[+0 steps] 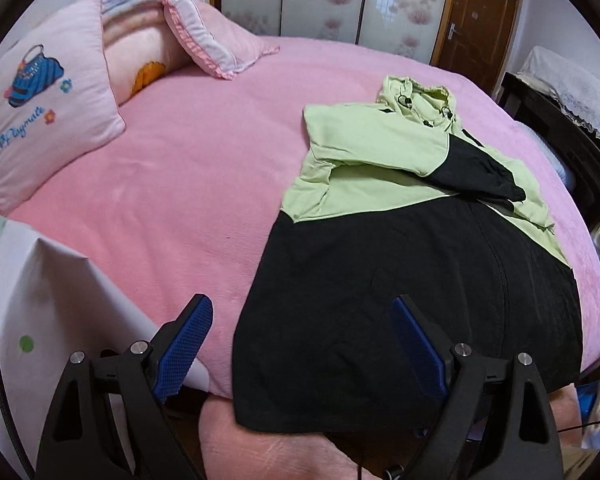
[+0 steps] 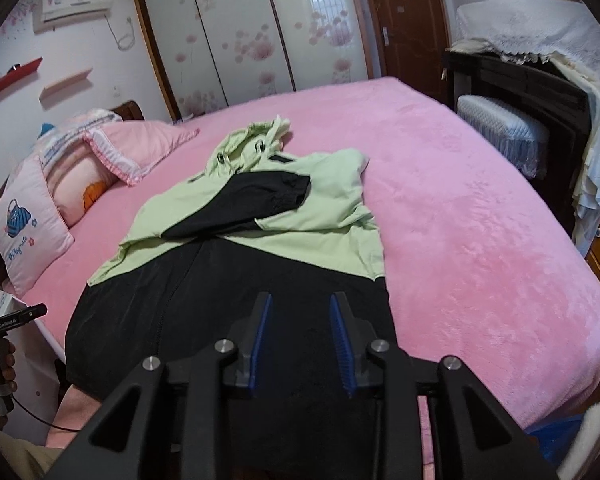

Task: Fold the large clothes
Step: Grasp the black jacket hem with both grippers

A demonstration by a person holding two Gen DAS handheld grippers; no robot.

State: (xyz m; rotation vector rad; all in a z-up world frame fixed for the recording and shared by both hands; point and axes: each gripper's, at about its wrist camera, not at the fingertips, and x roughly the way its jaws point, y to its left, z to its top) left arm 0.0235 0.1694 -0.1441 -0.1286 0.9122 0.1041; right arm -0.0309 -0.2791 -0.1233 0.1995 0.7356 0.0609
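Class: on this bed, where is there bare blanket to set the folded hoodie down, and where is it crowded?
Bare pink blanket lies between the hoodie and the dark furniture; another patch lies between the hoodie and the pillows. The pillow end is crowded.

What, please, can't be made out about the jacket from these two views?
- Hem of the jacket: in the right wrist view the right tool covers it.
- Hem corner in the left wrist view: hidden behind a left tool finger.
- Lower sleeve: tucked under the upper one in both views.

Home bedroom: pink bed (image 2: 479, 220), wardrobe (image 2: 236, 40).
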